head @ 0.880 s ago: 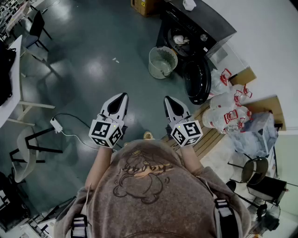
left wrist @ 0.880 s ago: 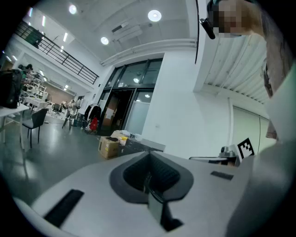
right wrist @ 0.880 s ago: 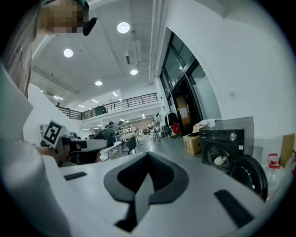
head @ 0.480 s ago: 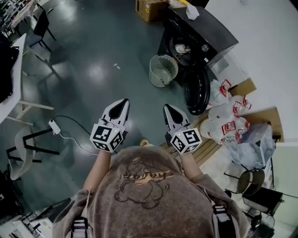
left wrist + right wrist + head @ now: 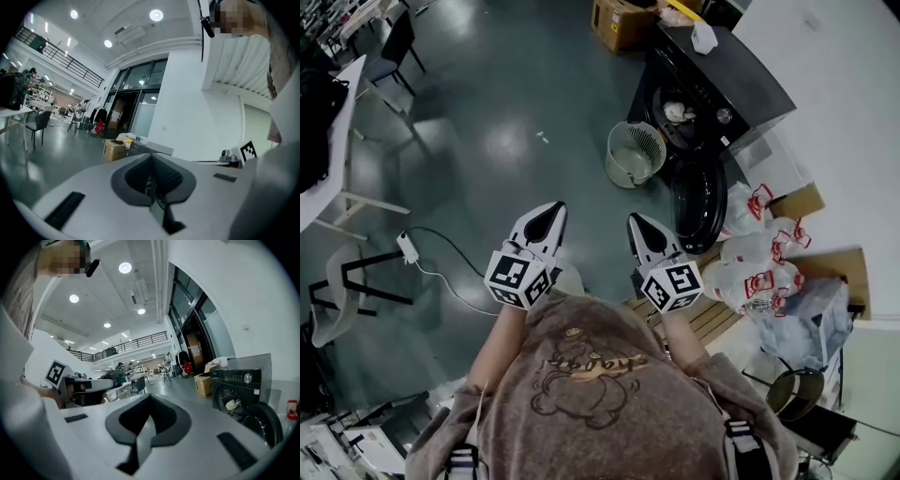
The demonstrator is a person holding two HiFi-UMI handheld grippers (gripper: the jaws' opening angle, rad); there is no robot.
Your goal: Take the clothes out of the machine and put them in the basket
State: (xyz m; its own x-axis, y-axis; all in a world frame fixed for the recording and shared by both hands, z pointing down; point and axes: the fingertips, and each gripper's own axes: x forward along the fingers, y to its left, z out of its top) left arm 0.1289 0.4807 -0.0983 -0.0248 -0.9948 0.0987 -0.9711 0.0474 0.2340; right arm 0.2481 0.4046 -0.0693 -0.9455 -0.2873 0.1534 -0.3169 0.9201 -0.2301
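A dark washing machine (image 5: 717, 84) stood ahead with its round door (image 5: 698, 202) swung open. Pale clothes (image 5: 678, 112), seemingly one bundle, lay in the drum. A round basket (image 5: 635, 153) stood just beside the opening, and white plastic bags (image 5: 759, 267) lay right of the door. The left gripper (image 5: 548, 210) and right gripper (image 5: 637, 225) hovered well short of the clothes, jaws clenched on nothing.
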